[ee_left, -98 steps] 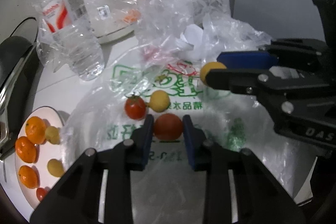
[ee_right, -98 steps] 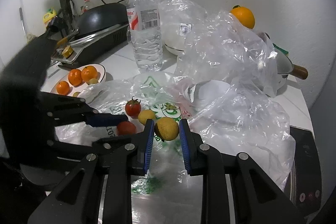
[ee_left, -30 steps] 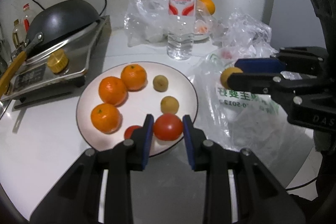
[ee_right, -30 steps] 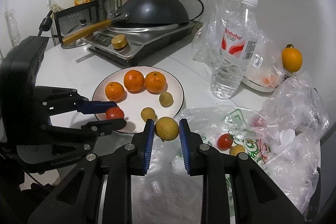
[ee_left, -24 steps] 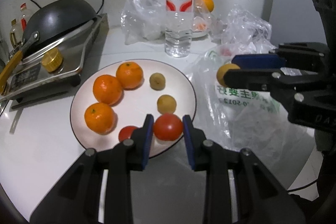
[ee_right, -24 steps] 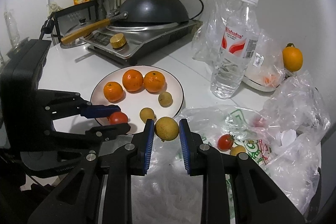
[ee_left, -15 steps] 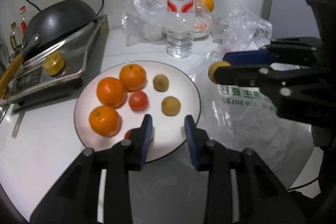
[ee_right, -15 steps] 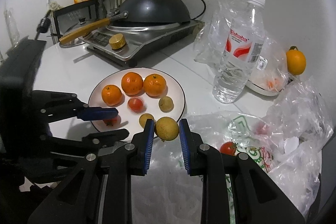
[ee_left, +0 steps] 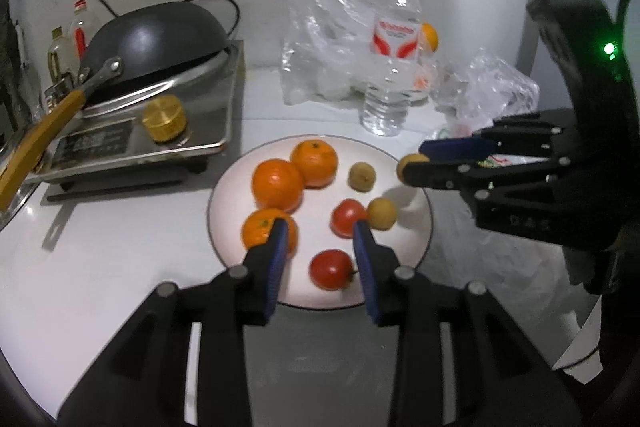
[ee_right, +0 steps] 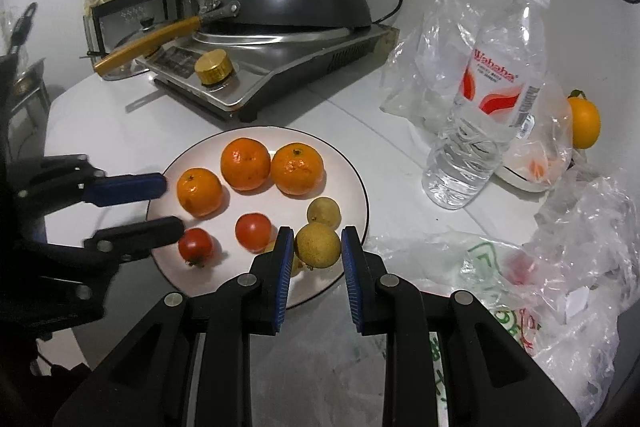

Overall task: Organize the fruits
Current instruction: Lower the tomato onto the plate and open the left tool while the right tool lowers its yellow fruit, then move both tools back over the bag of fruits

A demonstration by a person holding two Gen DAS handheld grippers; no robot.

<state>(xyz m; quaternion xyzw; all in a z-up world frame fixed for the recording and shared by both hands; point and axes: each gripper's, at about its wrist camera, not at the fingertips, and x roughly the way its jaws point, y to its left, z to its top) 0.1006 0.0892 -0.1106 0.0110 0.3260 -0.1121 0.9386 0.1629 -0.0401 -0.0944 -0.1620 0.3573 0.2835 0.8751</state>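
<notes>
A white plate holds three oranges, two red tomatoes and two small yellow-brown fruits. My left gripper is open and empty above the plate's near side; it also shows in the right wrist view. My right gripper is shut on a yellow-brown fruit over the plate's right edge; it also shows in the left wrist view.
An induction cooker with a black wok stands behind the plate. A water bottle, clear plastic bags holding a tomato, a bowl and a lone orange lie to the right.
My left gripper has let go of the tomato, which now lies on the plate, and its jaws have opened. My right gripper has carried the yellow-brown fruit left over the plate's edge.
</notes>
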